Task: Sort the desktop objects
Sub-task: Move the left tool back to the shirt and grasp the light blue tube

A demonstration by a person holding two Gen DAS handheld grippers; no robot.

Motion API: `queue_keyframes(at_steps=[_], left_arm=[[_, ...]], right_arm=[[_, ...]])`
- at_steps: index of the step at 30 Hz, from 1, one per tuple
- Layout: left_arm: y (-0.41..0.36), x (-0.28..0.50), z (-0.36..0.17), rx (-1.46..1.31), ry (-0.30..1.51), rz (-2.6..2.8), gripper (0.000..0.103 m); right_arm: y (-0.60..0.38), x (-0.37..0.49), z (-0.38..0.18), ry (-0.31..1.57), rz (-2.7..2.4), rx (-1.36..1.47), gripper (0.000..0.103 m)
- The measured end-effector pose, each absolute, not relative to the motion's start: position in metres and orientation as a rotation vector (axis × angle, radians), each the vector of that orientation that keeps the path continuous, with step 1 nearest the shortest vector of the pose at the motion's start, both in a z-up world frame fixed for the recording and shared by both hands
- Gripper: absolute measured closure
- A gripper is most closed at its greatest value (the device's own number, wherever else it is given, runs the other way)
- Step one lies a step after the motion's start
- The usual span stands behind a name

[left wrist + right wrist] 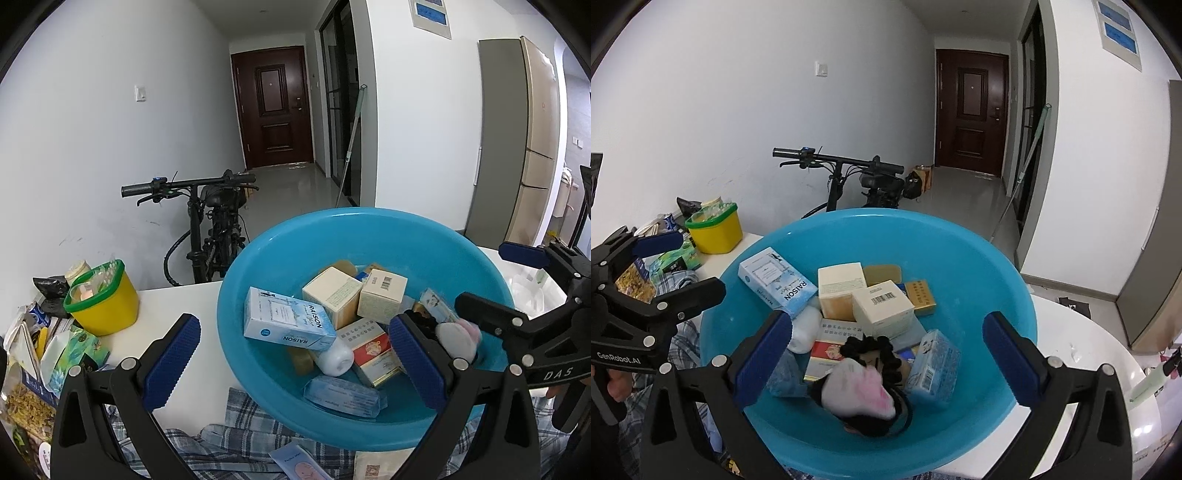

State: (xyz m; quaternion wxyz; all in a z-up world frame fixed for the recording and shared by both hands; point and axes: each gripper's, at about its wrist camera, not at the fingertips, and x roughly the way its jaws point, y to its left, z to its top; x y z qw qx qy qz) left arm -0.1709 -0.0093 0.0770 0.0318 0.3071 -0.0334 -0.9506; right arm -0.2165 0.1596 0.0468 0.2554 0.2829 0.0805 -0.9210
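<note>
where cardboard boxes [882, 310] fill a round plastic basin [979, 258], both hand-held grippers, left [295, 363], right [886, 360], gape wide, ribbed pads

Glossy smooth plastic basin [979, 258], matt cardboard boxes [882, 306], ribbed rubbery pads [173, 354], soft checked cloth [236, 439]

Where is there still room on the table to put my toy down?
Bare white table lies between the yellow tub and the blue basin. The basin is crammed with boxes; the left edge is crowded with packets.
</note>
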Motion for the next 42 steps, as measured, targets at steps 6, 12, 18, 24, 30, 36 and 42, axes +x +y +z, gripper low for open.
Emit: queue_keyframes(at_steps=[6, 12, 18, 24, 30, 36, 42], left_arm=[[-0.008, -0.17, 0.079, 0.942, -0.118, -2.932, 0.0], [-0.01, -0.168, 0.083, 0.929, -0.124, -2.922, 0.0], [-0.019, -0.158, 0.081, 0.971, -0.078, -2.909, 0.0], [-0.019, -0.127, 0.06, 1.04, -0.135, -2.861, 0.0], [-0.017, -0.096, 0.022, 1.136, -0.087, -2.84, 0.0], [-0.01, -0.089, -0.02, 1.27, -0.088, -2.796, 0.009], [-0.005, -0.099, -0.045, 1.383, -0.114, -2.747, 0.032]], right_arm=[[0.155, -0.214, 0.046, 0.246, -2.485, 0.771, 0.0], [0.154, -0.213, 0.047, 0.259, -2.469, 0.777, 0.0], [0.159, -0.211, 0.05, 0.239, -2.466, 0.771, 0.0], [0.157, -0.211, 0.05, 0.217, -2.441, 0.777, 0.0], [0.156, -0.208, 0.055, 0.208, -2.428, 0.765, 0.0], [0.161, -0.205, 0.063, 0.153, -2.42, 0.732, 0.0], [0.162, -0.208, 0.063, 0.08, -2.373, 0.742, 0.0]])
